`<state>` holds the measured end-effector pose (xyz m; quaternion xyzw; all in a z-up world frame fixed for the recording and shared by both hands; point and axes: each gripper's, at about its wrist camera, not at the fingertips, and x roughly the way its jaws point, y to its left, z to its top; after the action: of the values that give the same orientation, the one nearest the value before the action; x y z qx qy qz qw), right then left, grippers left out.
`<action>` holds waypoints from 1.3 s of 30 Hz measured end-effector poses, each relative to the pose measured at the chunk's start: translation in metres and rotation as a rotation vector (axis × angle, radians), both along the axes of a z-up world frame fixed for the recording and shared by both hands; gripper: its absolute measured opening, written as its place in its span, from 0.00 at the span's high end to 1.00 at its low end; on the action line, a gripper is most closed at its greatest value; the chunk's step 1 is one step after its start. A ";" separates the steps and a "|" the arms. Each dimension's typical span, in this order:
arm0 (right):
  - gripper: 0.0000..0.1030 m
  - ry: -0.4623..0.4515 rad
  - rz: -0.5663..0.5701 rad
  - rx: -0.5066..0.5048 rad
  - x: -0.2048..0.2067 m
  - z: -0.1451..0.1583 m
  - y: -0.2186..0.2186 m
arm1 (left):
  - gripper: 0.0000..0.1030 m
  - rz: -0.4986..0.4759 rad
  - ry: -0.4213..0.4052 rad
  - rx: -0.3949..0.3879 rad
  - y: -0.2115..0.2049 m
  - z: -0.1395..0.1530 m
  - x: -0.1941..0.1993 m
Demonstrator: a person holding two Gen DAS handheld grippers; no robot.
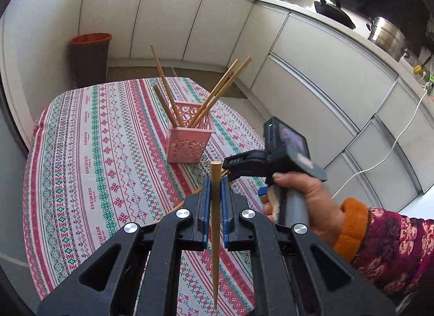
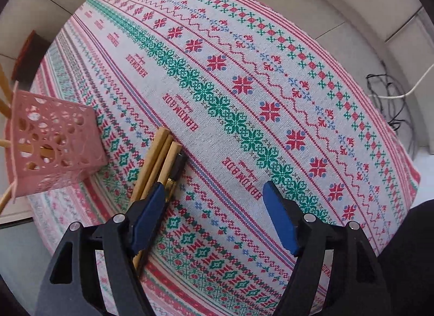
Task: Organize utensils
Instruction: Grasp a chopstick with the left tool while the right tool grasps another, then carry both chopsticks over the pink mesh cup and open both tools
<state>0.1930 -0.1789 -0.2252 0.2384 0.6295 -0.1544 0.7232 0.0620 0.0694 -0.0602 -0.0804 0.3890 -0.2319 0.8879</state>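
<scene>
My left gripper [image 1: 216, 188] is shut on a wooden chopstick [image 1: 216, 234], which stands upright between the blue pads above the table. Beyond it, a pink lattice basket [image 1: 190, 139] on the patterned tablecloth [image 1: 95, 153] holds several chopsticks [image 1: 214, 93] leaning outward. A person's hand [image 1: 298, 199] holds the right gripper to the right of mine, pointing down at the table. In the right wrist view, my right gripper [image 2: 214, 188] is open with only cloth between its fingers. A few loose chopsticks [image 2: 160, 158] lie under its left finger [image 2: 152, 207], next to the basket [image 2: 54, 147].
A dark bin with an orange rim [image 1: 91, 55] stands on the floor beyond the table. White cabinets [image 1: 312, 71] run along the back and right, with a wok [image 1: 333, 9] and a steel pot [image 1: 388, 33] on the counter. Cables [image 2: 390, 98] lie on the floor by the table's right edge.
</scene>
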 end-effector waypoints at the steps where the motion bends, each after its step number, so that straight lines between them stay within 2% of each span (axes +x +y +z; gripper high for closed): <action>1: 0.26 0.003 -0.003 -0.017 0.001 -0.001 0.005 | 0.94 0.003 -0.003 -0.009 0.002 0.002 0.000; 4: 0.28 0.011 0.015 -0.070 0.003 -0.002 0.020 | 0.94 0.018 -0.005 -0.015 0.009 0.005 -0.003; 7: 0.42 -0.002 0.035 -0.091 -0.004 -0.001 0.024 | 0.94 0.027 -0.015 -0.015 0.012 0.008 -0.006; 9: 0.61 -0.012 0.041 -0.091 -0.016 0.001 0.017 | 0.94 0.031 -0.024 -0.015 0.012 0.011 -0.008; 10: 0.66 -0.024 0.035 -0.079 -0.022 0.002 0.011 | 0.94 0.034 -0.028 -0.012 0.011 0.013 -0.010; 11: 0.77 -0.034 0.031 -0.066 -0.028 0.000 0.001 | 0.94 0.039 -0.032 -0.008 0.011 0.014 -0.012; 12: 0.78 -0.055 0.025 -0.030 -0.033 0.000 -0.005 | 0.94 0.042 -0.036 -0.006 0.010 0.015 -0.013; 15: 0.93 -0.117 -0.027 0.131 -0.048 -0.004 -0.034 | 0.94 0.058 -0.050 0.004 0.009 0.020 -0.018; 18: 0.93 -0.215 -0.016 0.227 -0.067 0.000 -0.049 | 0.94 0.075 -0.065 0.008 0.008 0.025 -0.022; 21: 0.93 -0.329 0.055 0.246 -0.085 0.021 -0.056 | 0.94 0.096 -0.087 0.006 0.005 0.033 -0.028; 29: 0.93 -0.706 0.315 0.154 -0.131 0.127 -0.048 | 0.94 0.181 -0.169 -0.038 0.000 0.066 -0.040; 34: 0.93 -0.838 0.358 0.120 -0.144 0.180 -0.049 | 0.94 0.199 -0.195 -0.017 -0.007 0.089 -0.035; 39: 0.93 -0.931 0.341 0.152 -0.145 0.227 -0.064 | 0.94 0.202 -0.248 0.014 -0.016 0.116 -0.026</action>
<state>0.0478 -0.2427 0.0022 0.2278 0.2795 0.1353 0.9229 0.0357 0.0533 0.0557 -0.0837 0.2679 -0.1471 0.9485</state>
